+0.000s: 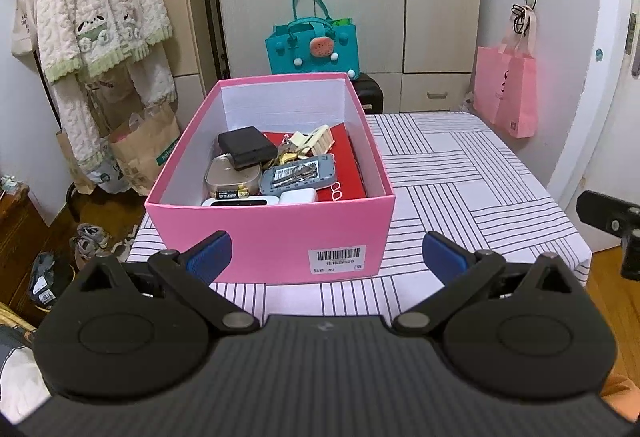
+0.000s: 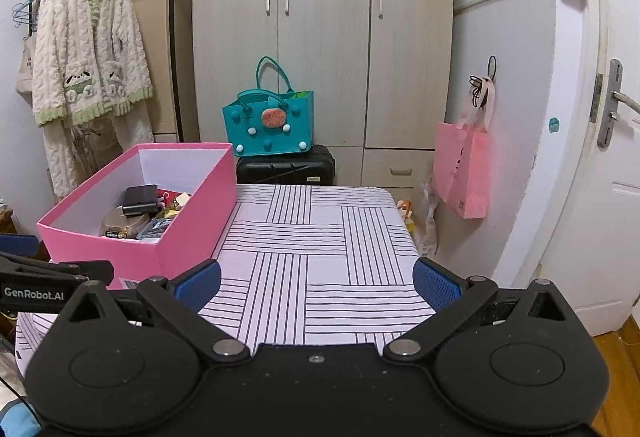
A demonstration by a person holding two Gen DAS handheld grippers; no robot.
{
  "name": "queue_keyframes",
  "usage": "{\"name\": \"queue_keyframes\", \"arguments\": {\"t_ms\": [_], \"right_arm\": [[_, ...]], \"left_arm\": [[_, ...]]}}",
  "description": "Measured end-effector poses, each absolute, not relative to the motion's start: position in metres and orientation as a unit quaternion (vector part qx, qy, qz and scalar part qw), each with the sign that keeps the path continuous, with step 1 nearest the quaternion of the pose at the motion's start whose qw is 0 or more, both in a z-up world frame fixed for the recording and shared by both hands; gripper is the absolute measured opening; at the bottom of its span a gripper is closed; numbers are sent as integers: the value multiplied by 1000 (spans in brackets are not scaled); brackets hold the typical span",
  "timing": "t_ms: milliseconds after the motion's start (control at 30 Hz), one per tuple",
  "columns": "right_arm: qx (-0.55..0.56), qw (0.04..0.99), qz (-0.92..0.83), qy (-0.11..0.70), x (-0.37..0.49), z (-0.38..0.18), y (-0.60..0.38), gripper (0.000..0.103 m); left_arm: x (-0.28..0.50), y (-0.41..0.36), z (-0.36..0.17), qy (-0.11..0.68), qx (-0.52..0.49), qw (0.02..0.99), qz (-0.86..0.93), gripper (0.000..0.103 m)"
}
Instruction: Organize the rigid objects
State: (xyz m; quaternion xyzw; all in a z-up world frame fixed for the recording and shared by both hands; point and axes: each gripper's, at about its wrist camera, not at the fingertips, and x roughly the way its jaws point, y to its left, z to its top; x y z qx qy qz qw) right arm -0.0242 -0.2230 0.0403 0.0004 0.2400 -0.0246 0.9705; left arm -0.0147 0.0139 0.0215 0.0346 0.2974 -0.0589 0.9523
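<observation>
Facing the pink box [image 1: 276,237] head-on, the left gripper [image 1: 326,257] hangs with its blue pads [image 1: 210,255] spread wide and nothing between them; the box's near wall, with its barcode label [image 1: 340,259], stands just ahead of the fingertips, apart from them. Inside, beyond that wall, the things lie heaped toward the near end: a black case [image 1: 246,148] resting partly on a round-cornered metal tin [image 1: 232,177], a battery [image 1: 232,193] in front of the tin, a grey-blue device [image 1: 298,179] with keys [image 1: 294,173] on it, two white gadgets [image 1: 260,200] against the near wall, a cream clip [image 1: 316,139] farther back, all over a red flat item [image 1: 352,161]. The box stands on a striped cloth [image 1: 460,173] covering the table.

The right gripper [image 2: 318,283] is likewise parted and empty, held over bare striped cloth, with the box ahead and to its left, well clear of its left pad. The left gripper's arm shows at its far left. Straight ahead past the table stand a teal bag [image 2: 272,129] on a black case, and a wardrobe [image 2: 320,37]; a pink bag [image 2: 464,173] hangs ahead to the right.
</observation>
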Motion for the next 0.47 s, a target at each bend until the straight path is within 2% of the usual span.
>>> {"name": "queue_keyframes", "arguments": {"t_ms": [467], "right_arm": [[2, 970, -25, 241, -25, 40, -223, 103]], "left_arm": [[-18, 16, 22, 289, 38, 955, -48, 103]]}}
